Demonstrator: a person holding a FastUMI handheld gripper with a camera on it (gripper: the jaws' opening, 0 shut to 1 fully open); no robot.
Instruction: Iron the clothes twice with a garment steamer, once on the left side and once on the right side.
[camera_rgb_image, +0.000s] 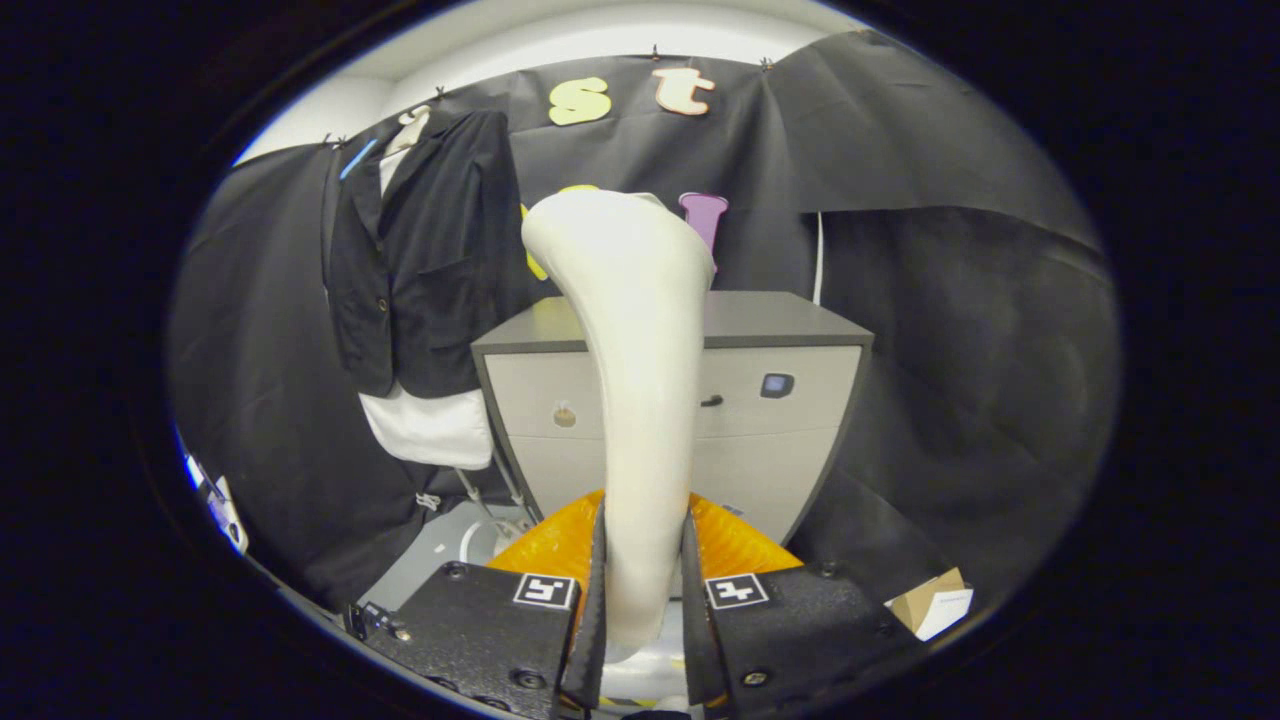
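The garment steamer is clamped in the hand-held gripper; it must next be carried to the hanging black jacket.

Nothing I can read here: my tool carries two square black-and-white marker tags, one at the base of each finger, just patterns and no words, and the small dark badge on the grey cabinet beyond them is too blurred to tell

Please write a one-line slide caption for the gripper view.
Gripper shut on white garment steamer, raised before a grey cabinet; black jacket hangs beyond.
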